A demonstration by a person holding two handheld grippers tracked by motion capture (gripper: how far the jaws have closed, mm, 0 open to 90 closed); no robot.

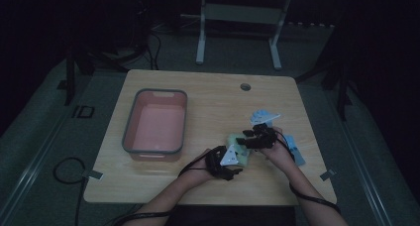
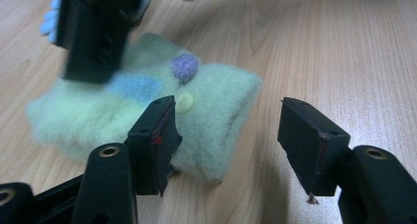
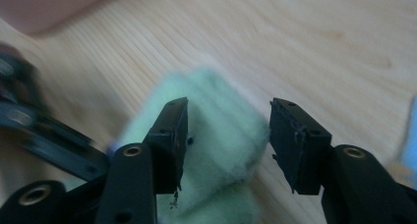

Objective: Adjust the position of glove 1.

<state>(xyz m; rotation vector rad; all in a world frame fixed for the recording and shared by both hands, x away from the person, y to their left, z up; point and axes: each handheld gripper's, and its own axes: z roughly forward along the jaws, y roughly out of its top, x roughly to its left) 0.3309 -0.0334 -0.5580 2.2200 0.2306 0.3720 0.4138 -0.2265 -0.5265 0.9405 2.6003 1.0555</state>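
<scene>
**woodshop_lurker:** So what's on the table? Room looks super dim from the high view

**grip_nerd:** Yeah it's dark. Light wooden table (image 1: 208, 94) with a pink bin (image 1: 155, 124) with a grey rim sitting on its left half. The thing both hands are working at is a pale green felt pouch (image 1: 239, 154), lying flat on the wood near the front edge, right of the bin and well apart from it. Some light blue fabric pieces (image 1: 264, 117) lie just behind and to the right of it

**woodshop_lurker:** Any detail on the pouch?

**grip_nerd:** The left gripper view shows it best: fuzzy green pouch (image 2: 147, 116) with a blue patch, a little purple bobble and a pale round button on top

**woodshop_lurker:** And the grippers?

**grip_nerd:** Left gripper (image 1: 224, 162) comes in at the pouch's front-left side. In its own view (image 2: 231, 135) the jaws stand apart, one jaw right at the pouch's near corner, the other over bare wood, so nothing is clamped. Right gripper (image 1: 255, 137) hangs over the pouch's right end. Its own view (image 3: 228, 135) is blurry, but the jaws are spread with the green pouch (image 3: 216, 135) below and between them, and I see no pinch there either

**woodshop_lurker:** So neither one actually holds it?

**grip_nerd:** Right, both sets of jaws are parted, and the pouch just lies on the table
</scene>
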